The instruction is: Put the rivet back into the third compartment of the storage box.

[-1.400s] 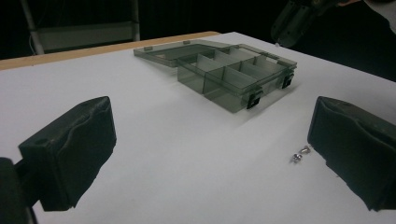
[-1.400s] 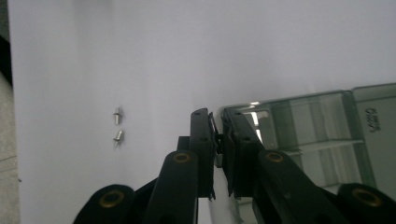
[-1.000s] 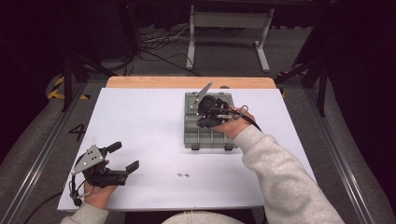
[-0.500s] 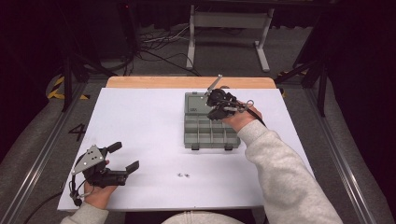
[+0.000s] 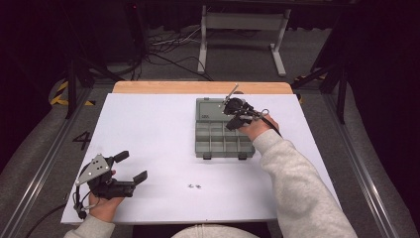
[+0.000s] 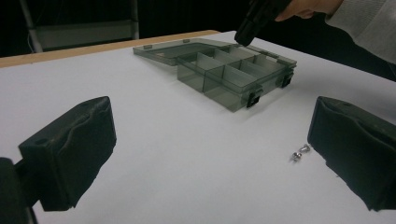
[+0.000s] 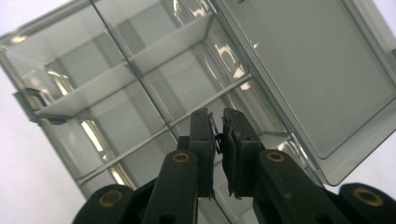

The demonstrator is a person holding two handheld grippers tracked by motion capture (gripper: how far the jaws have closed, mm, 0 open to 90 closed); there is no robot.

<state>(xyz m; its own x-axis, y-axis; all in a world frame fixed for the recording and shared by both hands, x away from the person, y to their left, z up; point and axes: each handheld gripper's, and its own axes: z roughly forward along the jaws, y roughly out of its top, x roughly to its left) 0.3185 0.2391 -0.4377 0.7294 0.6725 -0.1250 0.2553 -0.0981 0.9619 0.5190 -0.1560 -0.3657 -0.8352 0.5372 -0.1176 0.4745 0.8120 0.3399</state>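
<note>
A grey clear-plastic compartment box (image 5: 220, 144) lies open mid-table, its lid (image 5: 210, 108) flat behind it. My right gripper (image 5: 232, 123) points down over the box's back right compartments. In the right gripper view its jaws (image 7: 218, 135) are nearly closed on a tiny metal screw (image 7: 216, 138) above the dividers (image 7: 140, 70). Two loose screws (image 5: 194, 187) lie on the white sheet in front of the box. My left gripper (image 5: 131, 167) rests open at the front left, and from it I see the screws (image 6: 299, 153) by the right pad and the box (image 6: 224, 77) farther off.
The white sheet (image 5: 148, 129) covers a wooden table (image 5: 163, 87). Dark floor, cables and a metal stand (image 5: 242, 29) lie beyond the far edge. Metal rails (image 5: 44, 153) run along both sides.
My right gripper has moved to the right and toward the back of the box, then dipped slightly over its compartments. The left gripper and the two loose screws have stayed put.
</note>
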